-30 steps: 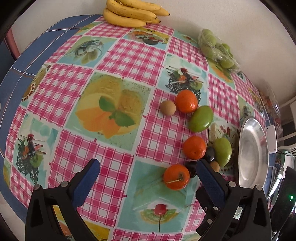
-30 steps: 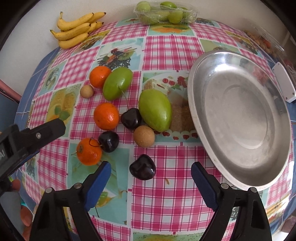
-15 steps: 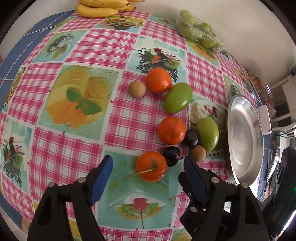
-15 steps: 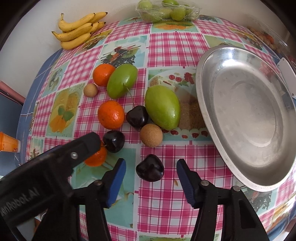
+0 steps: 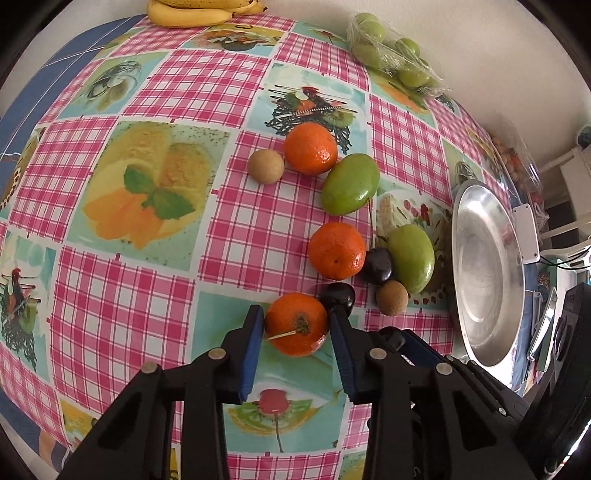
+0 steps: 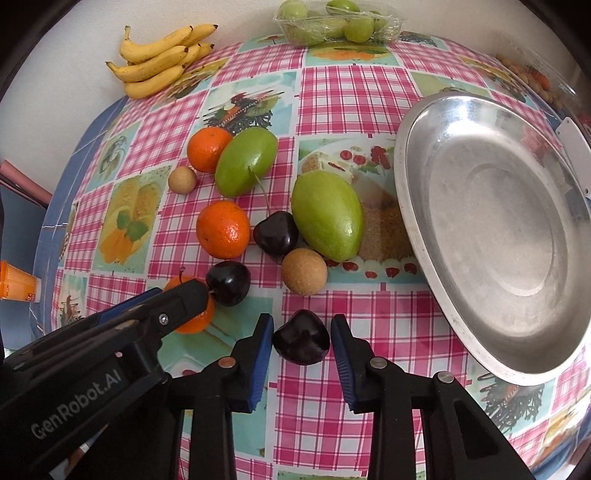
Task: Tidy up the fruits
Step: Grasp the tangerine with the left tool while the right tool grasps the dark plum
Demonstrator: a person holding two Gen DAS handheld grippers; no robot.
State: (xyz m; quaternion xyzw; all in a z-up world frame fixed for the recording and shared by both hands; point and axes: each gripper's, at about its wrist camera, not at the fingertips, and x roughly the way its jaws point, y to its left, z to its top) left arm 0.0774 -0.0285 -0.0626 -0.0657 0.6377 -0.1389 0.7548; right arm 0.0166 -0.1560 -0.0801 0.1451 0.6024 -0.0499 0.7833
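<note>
Two grippers, each bracketing one fruit on the pink checked tablecloth (image 5: pixel 140 295).
Left gripper (image 5: pixel 296 325) pinched the stemmed round orange tangerine (image 5: pixel 296 324); right gripper (image 6: pixel 302 341) stood slightly spread around the dark glossy cherry (image 6: pixel 302 341), near the round steel plate (image 6: pixel 491 236).

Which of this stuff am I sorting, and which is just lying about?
Job: oranges, cherries, green mangoes, brown fruits, metal plate.
Lying about, probably: bananas, packed green fruit, white box, orange carton.
</note>
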